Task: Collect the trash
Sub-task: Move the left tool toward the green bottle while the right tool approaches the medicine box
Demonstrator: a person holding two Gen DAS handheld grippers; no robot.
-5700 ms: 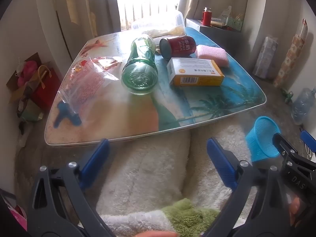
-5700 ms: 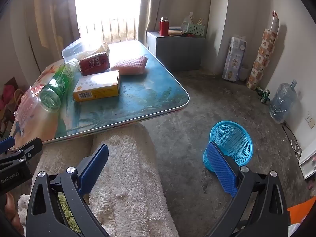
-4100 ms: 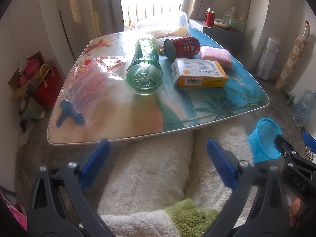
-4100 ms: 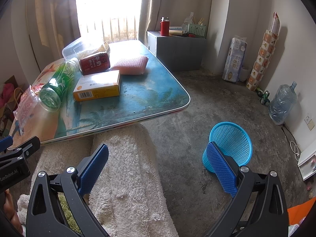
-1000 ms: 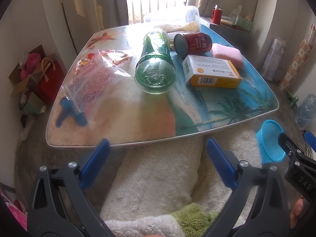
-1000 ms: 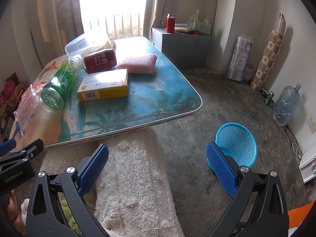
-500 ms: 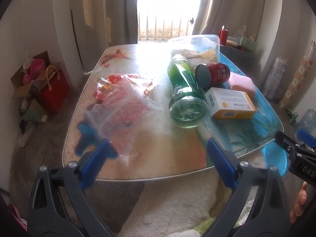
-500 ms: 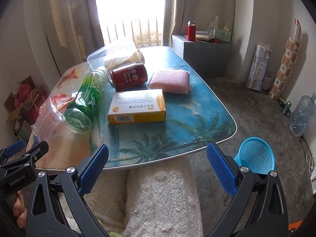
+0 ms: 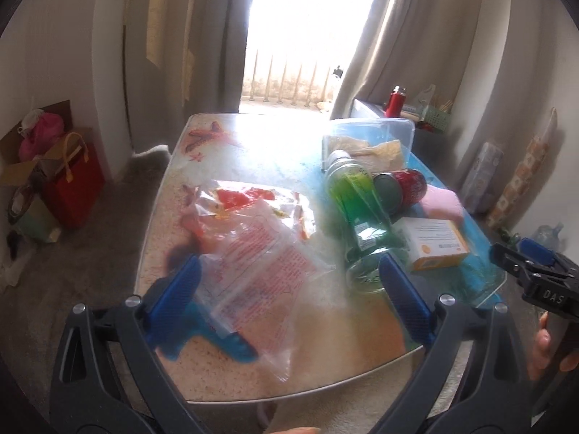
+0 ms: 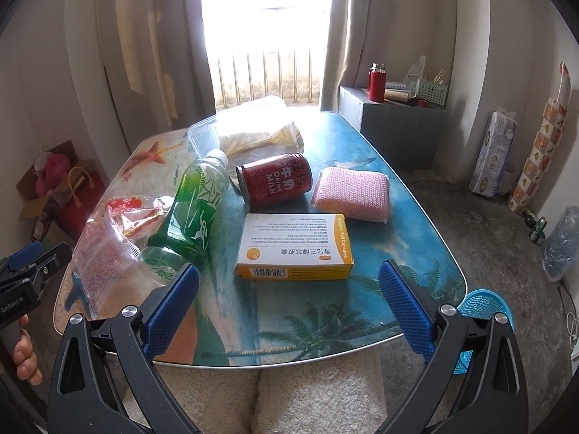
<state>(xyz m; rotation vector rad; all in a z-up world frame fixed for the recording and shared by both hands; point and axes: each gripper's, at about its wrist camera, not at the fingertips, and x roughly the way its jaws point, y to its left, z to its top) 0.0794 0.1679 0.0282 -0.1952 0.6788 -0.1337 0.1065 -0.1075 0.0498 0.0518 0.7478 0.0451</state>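
On the low beach-print table (image 10: 362, 311) lie a clear plastic bag with red print (image 9: 264, 264), a green bottle on its side (image 10: 191, 217), a red milk can (image 10: 277, 181), a yellow-and-white medicine box (image 10: 295, 246) and a pink sponge (image 10: 353, 193). My left gripper (image 9: 289, 300) is open and empty, hovering over the plastic bag at the table's near left. My right gripper (image 10: 289, 303) is open and empty, just short of the medicine box. A blue mesh bin (image 10: 485, 307) stands on the floor at the table's right corner.
A clear food container (image 10: 246, 132) sits at the table's far end. A white fluffy rug (image 10: 289, 398) lies under the near edge. A red bag and boxes (image 9: 72, 181) stand left on the floor. A grey cabinet (image 10: 401, 133) and water jug (image 10: 561, 242) are right.
Both grippers have risen and moved forward over the table. The left one has swung left above the plastic bag; the right one now faces the medicine box. Both stay open.
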